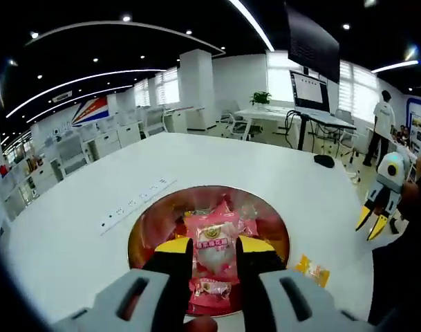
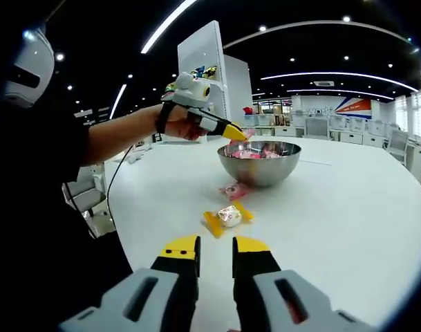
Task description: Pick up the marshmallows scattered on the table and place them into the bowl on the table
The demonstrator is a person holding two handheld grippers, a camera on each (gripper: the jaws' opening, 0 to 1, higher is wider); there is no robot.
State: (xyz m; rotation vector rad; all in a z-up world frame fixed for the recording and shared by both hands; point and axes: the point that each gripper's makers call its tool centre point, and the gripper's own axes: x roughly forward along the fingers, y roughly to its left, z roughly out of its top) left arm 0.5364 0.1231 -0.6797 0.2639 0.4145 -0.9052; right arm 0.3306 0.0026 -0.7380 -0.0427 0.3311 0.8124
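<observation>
Pink marshmallow pkt [image 1: 211, 250] clamped in left gripper [image 1: 215, 257] fingers over bowl [image 1: 148, 228]; should be released centred. Right gripper [image 2: 215, 252] fingers narrow, empty.

In the left gripper view the left hand-held gripper [image 1: 215, 250] covers the near rim of the bowl [image 1: 149, 220], and the pink marshmallow packet [image 1: 213, 243] between its yellow-tipped jaws hides the wrappers lying behind it inside; the print on that packet is too small to read; the yellow packet [image 1: 312, 269] to the right of the jaws is blurred, its contents unclear. In the right gripper view the left hand-held gripper [image 2: 236, 133] stands over the bowl [image 2: 258, 167] ahead, its tip hiding part of the pink packets there; the small pink packet [image 2: 233, 190] at the bowl's foot is too blurred to make out.
</observation>
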